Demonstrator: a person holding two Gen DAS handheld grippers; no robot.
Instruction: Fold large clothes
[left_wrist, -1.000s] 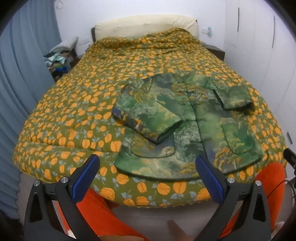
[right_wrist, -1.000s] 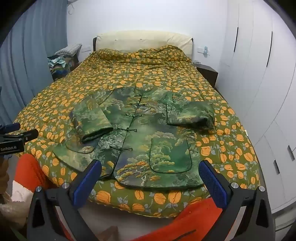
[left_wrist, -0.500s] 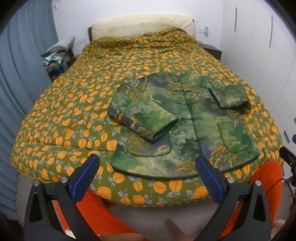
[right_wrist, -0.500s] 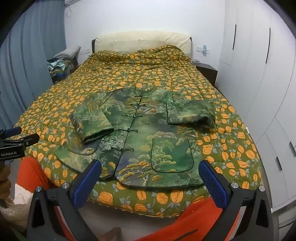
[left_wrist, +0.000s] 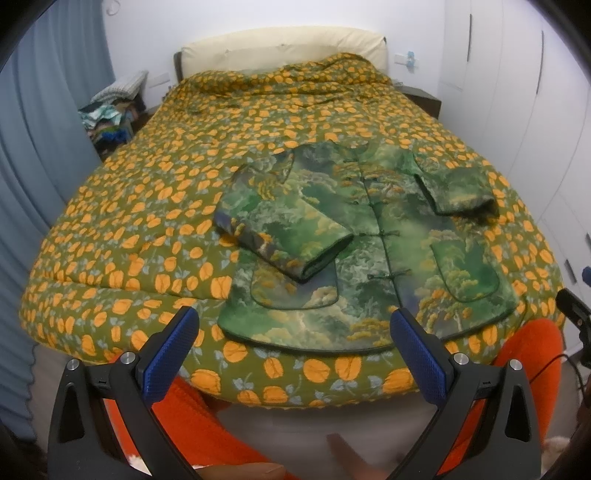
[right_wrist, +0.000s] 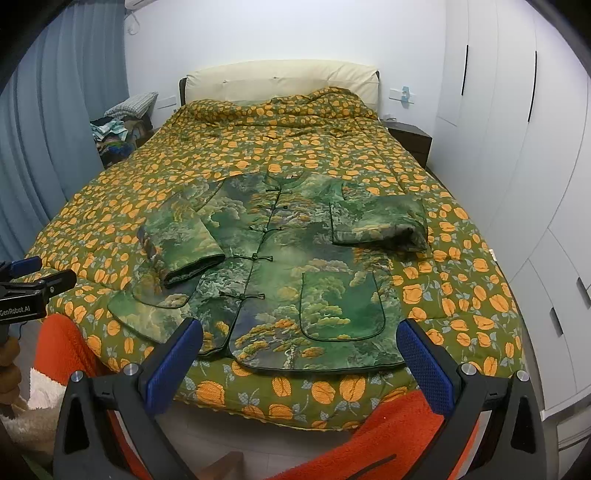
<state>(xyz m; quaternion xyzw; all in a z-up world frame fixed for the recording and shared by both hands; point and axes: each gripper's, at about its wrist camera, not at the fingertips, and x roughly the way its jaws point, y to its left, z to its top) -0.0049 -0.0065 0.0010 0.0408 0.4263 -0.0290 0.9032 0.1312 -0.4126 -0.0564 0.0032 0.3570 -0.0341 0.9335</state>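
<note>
— Where are your tongs, and what have they got?

— Bedroom, foot of the bed: my left gripper (left_wrist: 293, 345) hangs at the near edge of the mattress with its blue-padded fingers (left_wrist: 171, 354) spread wide and nothing between them. My right gripper (right_wrist: 301, 356) is the same — spread to full width, empty, touching no cloth. Both sit short of the hem, apart from it. In the right wrist view the left tool shows at the far left edge, off the bed.

— And the garment?

— The green jacket (left_wrist: 373, 236) lies flat, front up, on the orange-flowered quilt (left_wrist: 140, 229), collar toward the cream headboard (right_wrist: 280, 79) and hem near the foot edge. Its knot buttons are fastened down the middle. Both sleeves are folded in across the chest: the left sleeve (left_wrist: 284, 230) runs at a slant, its cuff over the left pocket; the right sleeve (right_wrist: 378, 223) lies straight across, above the right pocket (right_wrist: 341, 304).

— Anything else in shot?

— My orange trouser legs (right_wrist: 399, 435) fill the bottom of both views, pressed close to the bed. Blue curtains (right_wrist: 44, 147) hang on the left, white wardrobe doors (right_wrist: 517, 147) stand on the right, a dark nightstand (right_wrist: 410, 138) sits beside the headboard, and a heap of clothes (left_wrist: 110, 118) lies in the far left corner.
</note>
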